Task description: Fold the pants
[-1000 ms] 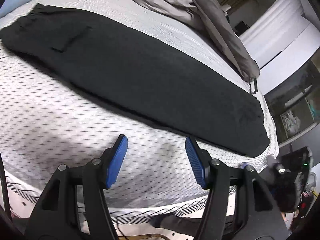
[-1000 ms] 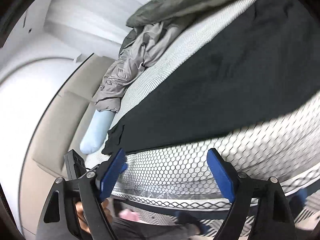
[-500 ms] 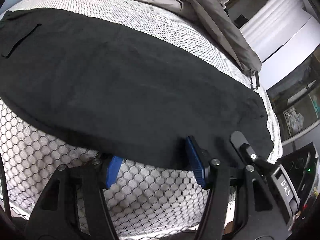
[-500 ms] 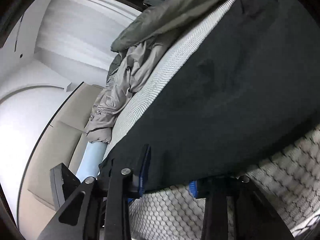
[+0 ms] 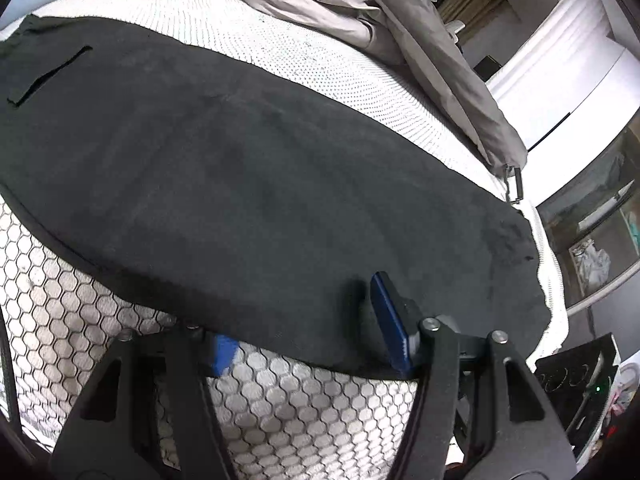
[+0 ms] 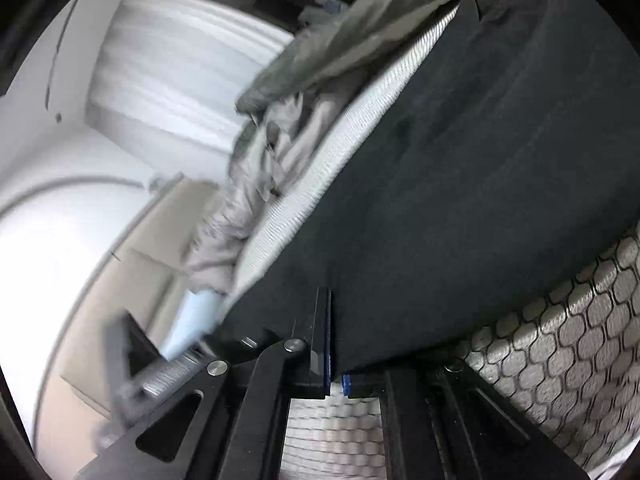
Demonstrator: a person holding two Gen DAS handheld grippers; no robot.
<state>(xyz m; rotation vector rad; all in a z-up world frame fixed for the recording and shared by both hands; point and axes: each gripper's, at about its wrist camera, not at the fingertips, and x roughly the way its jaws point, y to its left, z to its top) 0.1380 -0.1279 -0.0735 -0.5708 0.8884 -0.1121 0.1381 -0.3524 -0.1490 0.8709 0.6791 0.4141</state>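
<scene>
Black pants (image 5: pixel 256 184) lie flat and lengthwise on a white bed with a honeycomb-pattern cover (image 5: pixel 80 312). A pocket slit shows at their left end. My left gripper (image 5: pixel 304 336) is open at the pants' near edge: one blue finger is under the cloth, the other rests on top. In the right wrist view the pants (image 6: pixel 480 184) fill the frame. My right gripper (image 6: pixel 335 364) is shut on their near edge, with the blue pads almost together.
A crumpled grey duvet (image 5: pixel 344 12) lies along the far side of the bed. A light blue pillow (image 6: pixel 192 324) is at the head end. A white wardrobe and shelves (image 5: pixel 600 216) stand beyond the foot of the bed.
Both grippers moved forward onto the pants' near edge. The right gripper closed on the cloth. The left gripper slid one finger under the edge and stayed open.
</scene>
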